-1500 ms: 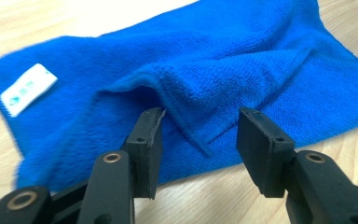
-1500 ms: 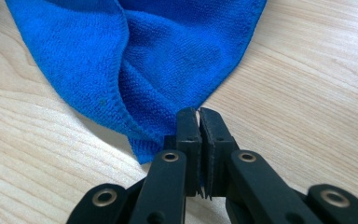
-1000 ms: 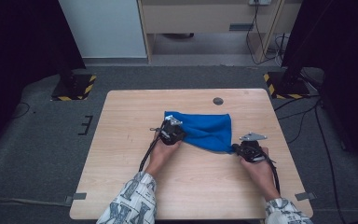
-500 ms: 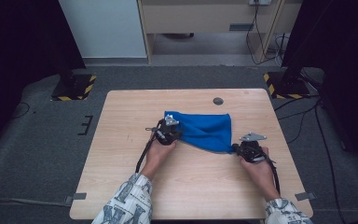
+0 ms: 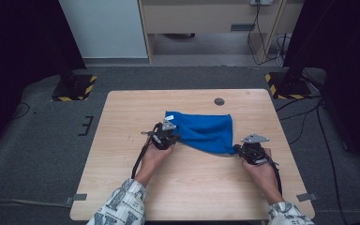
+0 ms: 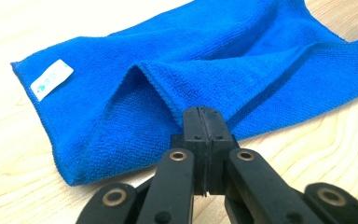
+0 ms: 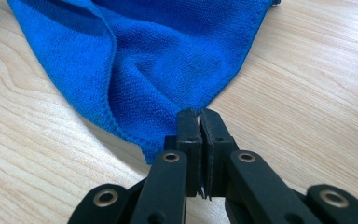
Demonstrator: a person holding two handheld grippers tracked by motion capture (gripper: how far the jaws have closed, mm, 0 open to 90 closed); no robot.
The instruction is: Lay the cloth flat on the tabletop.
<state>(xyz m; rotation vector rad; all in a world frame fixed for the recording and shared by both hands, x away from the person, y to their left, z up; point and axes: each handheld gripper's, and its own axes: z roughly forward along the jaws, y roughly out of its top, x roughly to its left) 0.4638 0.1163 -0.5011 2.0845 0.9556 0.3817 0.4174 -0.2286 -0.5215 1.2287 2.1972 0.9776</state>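
Blue cloth [image 5: 201,131], mid-counter [image 5: 122,187], long axis left to right. My left claw [image 5: 165,138] pinches its near-left corner, my right claw [image 5: 249,151] its near-right corner; far edge lies beyond both.

A plain deep-blue microfibre cloth [image 5: 204,132] bears a small white label with pale blue print [image 6: 51,79]. It lies on a light wooden table with fine brown grain [image 5: 122,140]. Both grippers' jaws are matt black with brass-coloured rivets. The person's sleeves [image 5: 117,208] are white with a dark pattern.
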